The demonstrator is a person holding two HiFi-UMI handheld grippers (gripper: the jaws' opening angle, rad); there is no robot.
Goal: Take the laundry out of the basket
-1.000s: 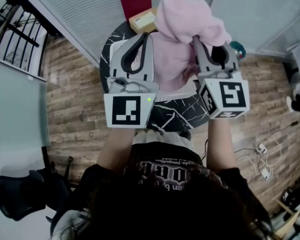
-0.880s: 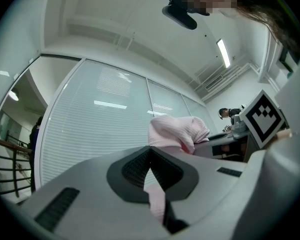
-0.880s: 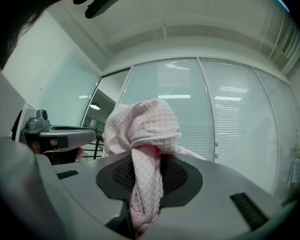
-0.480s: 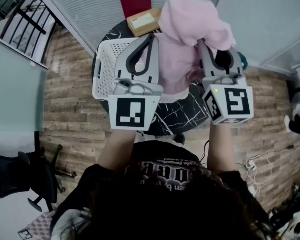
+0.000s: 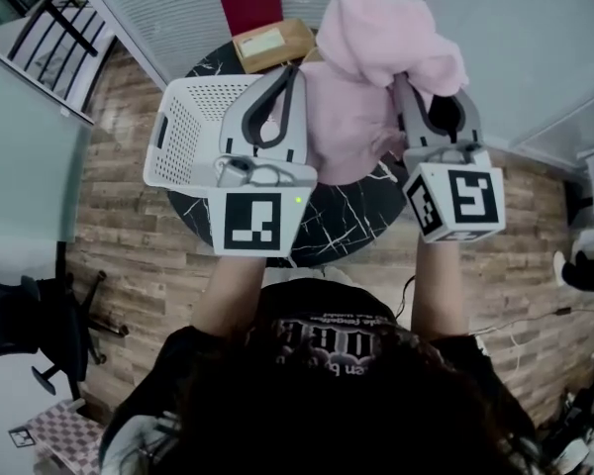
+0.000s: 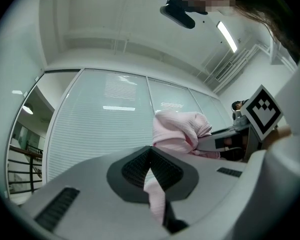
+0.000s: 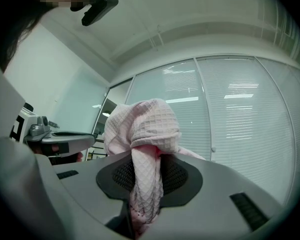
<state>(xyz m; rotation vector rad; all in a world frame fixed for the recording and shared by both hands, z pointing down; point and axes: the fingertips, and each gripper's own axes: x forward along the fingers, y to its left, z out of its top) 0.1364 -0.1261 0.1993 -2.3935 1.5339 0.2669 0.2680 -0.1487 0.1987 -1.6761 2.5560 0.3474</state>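
Observation:
A pink waffle-knit cloth [image 5: 371,67] hangs in the air between both grippers, above the round black marble table [image 5: 327,226]. My left gripper [image 5: 292,77] is shut on one edge of the pink cloth [image 6: 157,194]. My right gripper [image 5: 401,82] is shut on a thick bunch of the pink cloth [image 7: 145,179], which bulges over its jaws. The white laundry basket [image 5: 193,132] stands on the table's left side, below and left of the left gripper; its inside shows no laundry in the visible part.
A brown cardboard box [image 5: 270,43] and a dark red book [image 5: 249,0] stand at the table's far edge against the window blinds. A black office chair [image 5: 30,330] is at the lower left. Cables [image 5: 530,315] lie on the wooden floor at the right.
The view has swung so the table and basket sit further left and more of the basket shows. Both grippers still hold the pink cloth at about the same height.

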